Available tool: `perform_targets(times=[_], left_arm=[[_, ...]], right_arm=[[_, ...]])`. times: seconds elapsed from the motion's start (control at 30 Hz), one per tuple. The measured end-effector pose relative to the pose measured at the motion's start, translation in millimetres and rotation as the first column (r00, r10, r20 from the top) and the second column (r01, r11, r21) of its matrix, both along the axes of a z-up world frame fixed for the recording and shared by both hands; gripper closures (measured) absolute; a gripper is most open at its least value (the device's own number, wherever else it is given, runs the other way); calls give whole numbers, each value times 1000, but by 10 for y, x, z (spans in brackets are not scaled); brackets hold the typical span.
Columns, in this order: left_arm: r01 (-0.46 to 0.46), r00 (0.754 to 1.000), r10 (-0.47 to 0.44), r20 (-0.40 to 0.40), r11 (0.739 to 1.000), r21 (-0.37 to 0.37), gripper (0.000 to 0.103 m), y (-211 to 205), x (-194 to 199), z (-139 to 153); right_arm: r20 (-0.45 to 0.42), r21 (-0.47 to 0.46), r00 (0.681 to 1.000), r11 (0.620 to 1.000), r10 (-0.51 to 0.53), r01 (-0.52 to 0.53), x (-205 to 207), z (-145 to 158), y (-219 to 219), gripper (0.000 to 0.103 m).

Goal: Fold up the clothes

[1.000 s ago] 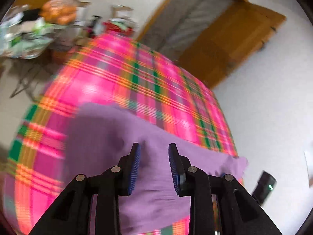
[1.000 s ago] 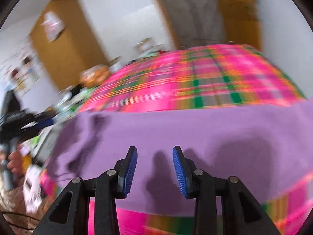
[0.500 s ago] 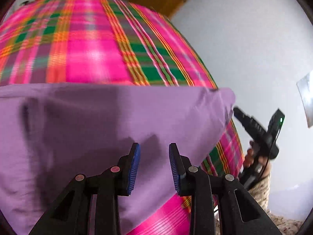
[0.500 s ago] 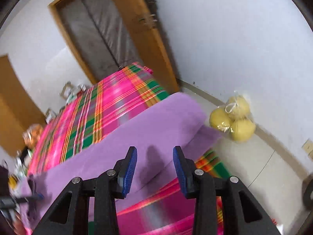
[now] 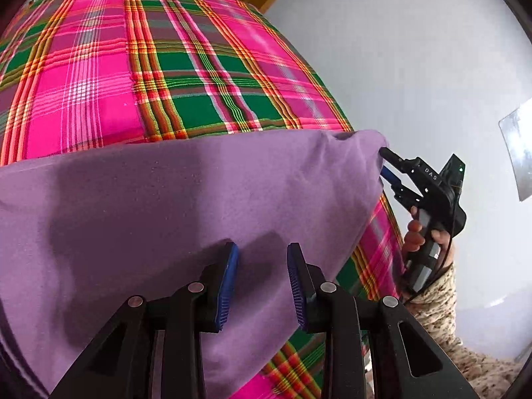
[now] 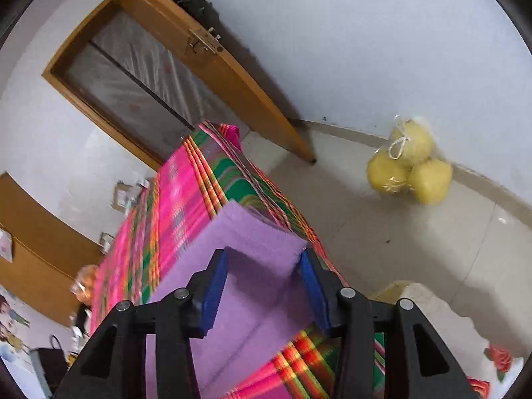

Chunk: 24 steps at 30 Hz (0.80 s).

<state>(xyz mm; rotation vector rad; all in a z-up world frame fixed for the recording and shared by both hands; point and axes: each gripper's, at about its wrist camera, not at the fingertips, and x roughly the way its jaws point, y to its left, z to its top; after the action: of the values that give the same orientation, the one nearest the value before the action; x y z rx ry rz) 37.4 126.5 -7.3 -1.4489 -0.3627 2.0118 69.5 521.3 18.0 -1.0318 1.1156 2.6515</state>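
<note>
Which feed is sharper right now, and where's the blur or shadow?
Left wrist view: sharp; the left hand-held gripper casts soft shadows on the purple cloth. Right wrist view: plaid bedspread smeared along its far left side; pomelo bag crisp.

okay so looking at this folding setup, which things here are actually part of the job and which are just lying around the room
Part of the job:
- purple garment
- plaid bedcover it lies on
- left hand-held gripper, open over the garment
- right hand-held gripper, open at the garment's corner

Just lying about:
- bag of yellow fruit on the floor
- wooden door
</note>
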Motion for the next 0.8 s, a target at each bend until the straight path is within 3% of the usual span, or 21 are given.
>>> perform_targets(times=[0.03,0.1,0.17,0.33,0.4,0.5,0.63,0.8], left_arm=[[-3,1000,3,0,1000,1,71,19,3,-5],[-8,1000,8,1,1000,4,71,2,6,2],[-14,1000,14,4,1000,7,71,-14,9,9],[-20,1000,20,23,1000,16,71,-3,6,10],[-8,999,7,35,1000,27,71,32,23,2],[17,999,-19,45,999,33,71,93,63,-13],[17,998,-19,59,999,37,71,100,59,-27],[14,997,-17,69,999,40,71,116,40,-48]], right_arm=[[-4,-3,1000,1000,5,-5,-12,6,-3,58],[-15,11,1000,1000,13,-13,-29,34,-26,86],[-30,18,999,999,28,-27,-25,90,-36,98],[-109,77,994,997,26,-18,103,402,-58,98],[-98,71,995,997,15,-8,134,463,-14,98],[-38,50,999,999,4,-2,177,377,40,98],[85,29,996,1000,-5,2,179,48,80,98],[146,92,988,995,-47,34,202,1,86,82]])
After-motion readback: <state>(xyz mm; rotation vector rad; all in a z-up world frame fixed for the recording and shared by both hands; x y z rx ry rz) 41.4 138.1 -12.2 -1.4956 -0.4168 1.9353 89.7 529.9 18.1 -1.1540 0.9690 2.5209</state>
